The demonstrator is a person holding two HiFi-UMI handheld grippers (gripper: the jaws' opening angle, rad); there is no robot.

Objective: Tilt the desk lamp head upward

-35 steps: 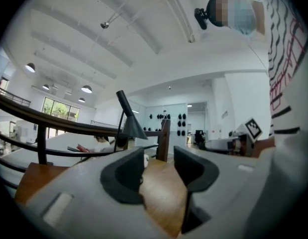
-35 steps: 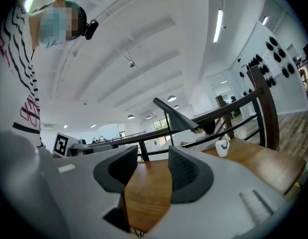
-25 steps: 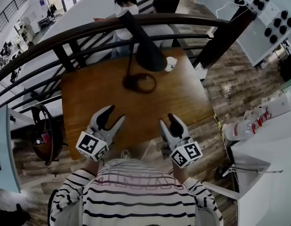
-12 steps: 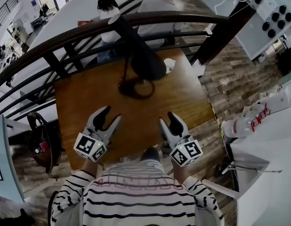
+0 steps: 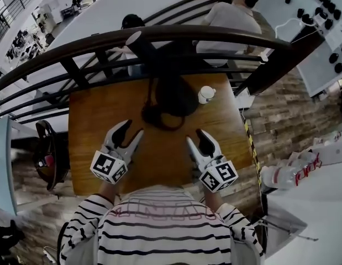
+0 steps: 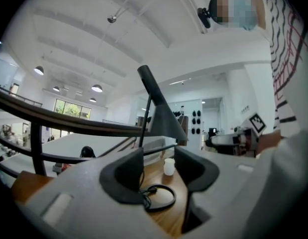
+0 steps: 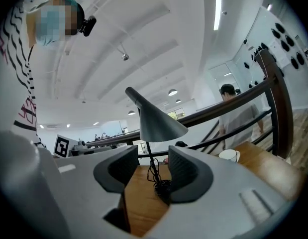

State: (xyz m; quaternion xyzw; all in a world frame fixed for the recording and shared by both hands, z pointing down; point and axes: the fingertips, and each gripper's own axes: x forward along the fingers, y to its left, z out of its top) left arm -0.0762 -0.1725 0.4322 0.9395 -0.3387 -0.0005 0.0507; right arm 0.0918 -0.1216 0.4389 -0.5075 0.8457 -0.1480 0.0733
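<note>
A dark desk lamp stands at the back middle of the wooden table (image 5: 93, 126). Its cone head (image 5: 173, 90) points down over a ring base (image 5: 159, 117) with a looped cord. My left gripper (image 5: 133, 129) hovers over the table, short of the base on its left. Its jaws are closing with nothing between them. In the left gripper view the lamp head (image 6: 166, 118) rises beyond the left gripper (image 6: 158, 163). My right gripper (image 5: 195, 137) hovers to the right of the base, open and empty. The right gripper view looks past the right gripper (image 7: 154, 171) at the head (image 7: 156, 121).
A small white cup (image 5: 206, 94) stands on the table right of the lamp. A dark curved railing (image 5: 159, 35) runs behind the table, with people beyond it. A white counter (image 5: 314, 203) with bottles lies at the right. A chair (image 5: 46, 159) sits left of the table.
Both grippers have come nearer to the lamp base. The head view has shifted, so the table sits lower in the frame. The left jaws look slightly narrower.
</note>
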